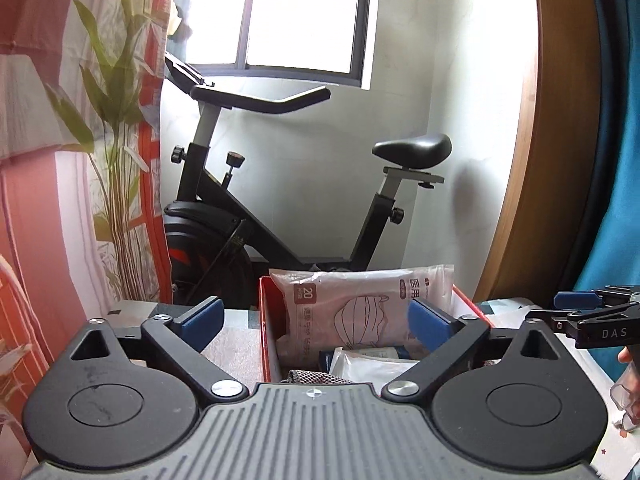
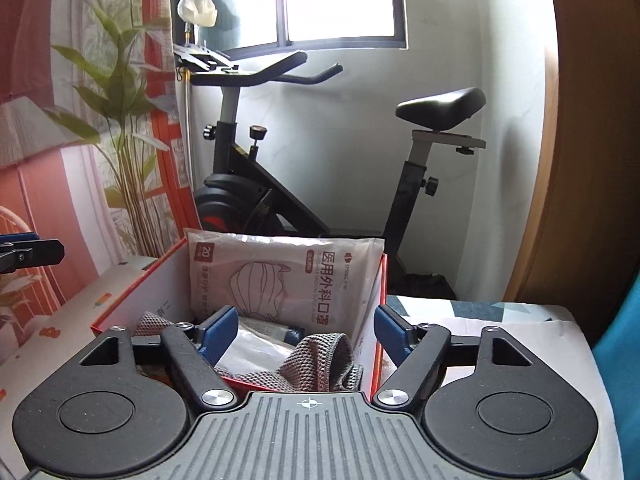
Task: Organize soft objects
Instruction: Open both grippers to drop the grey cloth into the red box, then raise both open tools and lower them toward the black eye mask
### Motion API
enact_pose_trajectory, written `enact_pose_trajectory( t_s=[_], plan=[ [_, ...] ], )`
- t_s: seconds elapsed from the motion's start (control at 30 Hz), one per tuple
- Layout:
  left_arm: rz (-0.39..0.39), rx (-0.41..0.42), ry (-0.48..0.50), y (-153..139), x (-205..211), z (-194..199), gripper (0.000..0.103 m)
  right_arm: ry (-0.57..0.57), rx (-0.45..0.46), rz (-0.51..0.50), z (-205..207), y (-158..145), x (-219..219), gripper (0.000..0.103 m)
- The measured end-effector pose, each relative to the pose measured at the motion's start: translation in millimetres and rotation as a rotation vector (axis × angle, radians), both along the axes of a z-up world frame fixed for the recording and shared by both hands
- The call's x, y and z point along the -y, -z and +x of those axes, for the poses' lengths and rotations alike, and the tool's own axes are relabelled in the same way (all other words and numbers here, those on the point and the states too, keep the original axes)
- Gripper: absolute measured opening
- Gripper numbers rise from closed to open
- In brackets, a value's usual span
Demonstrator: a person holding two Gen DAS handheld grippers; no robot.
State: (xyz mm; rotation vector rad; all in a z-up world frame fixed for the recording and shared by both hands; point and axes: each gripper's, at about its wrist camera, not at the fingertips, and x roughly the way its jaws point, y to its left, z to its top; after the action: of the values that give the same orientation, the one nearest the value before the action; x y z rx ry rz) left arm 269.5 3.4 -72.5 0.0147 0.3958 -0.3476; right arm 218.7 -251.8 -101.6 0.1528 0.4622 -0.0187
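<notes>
A red-edged cardboard box stands on the table. A white pack of face masks leans upright against its far wall. A grey knitted cloth lies at the box's near edge, over other plastic packets. My left gripper is open and empty, in front of the box. My right gripper is open and empty, its fingers either side of the grey cloth without touching it. The right gripper shows at the right edge of the left wrist view.
An exercise bike stands behind the table against the white wall. A patterned curtain hangs at the left. A wooden panel and blue fabric are at the right. The tablecloth is patterned.
</notes>
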Motion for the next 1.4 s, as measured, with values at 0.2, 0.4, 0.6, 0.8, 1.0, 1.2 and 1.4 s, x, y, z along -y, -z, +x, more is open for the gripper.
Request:
enact_pose_trajectory(
  t_s=[0.2, 0.4, 0.6, 0.8, 1.0, 1.2, 1.4],
  plan=[
    [0.004, 0.071, -0.001, -21.9, -6.6, -47.4, 0.103, -0.020, 0.102, 0.017, -49.4, -25.0, -9.6, 0.103],
    [-0.010, 0.082, -0.060, -34.0, -10.4, -92.9, 0.103, 0.004, 0.177, 0.056, -95.9, -42.4, -18.0, 0.103],
    [-0.011, 0.112, -0.086, -44.1, -10.1, -132.6, 0.103, 0.031, 0.249, 0.074, -137.5, -47.9, -28.2, 0.103],
    [-0.003, 0.132, -0.085, -43.0, -8.5, -155.8, 0.103, 0.034, 0.265, 0.069, -171.6, -34.3, -46.1, 0.103],
    [-0.019, 0.073, -0.093, -21.0, -15.1, -169.9, 0.103, 0.034, 0.229, 0.090, -184.4, -15.0, -47.4, 0.103],
    [-0.011, -0.021, -0.125, 11.5, -26.8, -171.7, 0.103, 0.049, 0.205, 0.071, -189.5, 5.7, -51.5, 0.103],
    [-0.044, -0.120, -0.151, 34.9, -40.6, -161.2, 0.103, 0.053, 0.176, 0.076, -185.7, 27.8, -56.5, 0.103]
  ],
)
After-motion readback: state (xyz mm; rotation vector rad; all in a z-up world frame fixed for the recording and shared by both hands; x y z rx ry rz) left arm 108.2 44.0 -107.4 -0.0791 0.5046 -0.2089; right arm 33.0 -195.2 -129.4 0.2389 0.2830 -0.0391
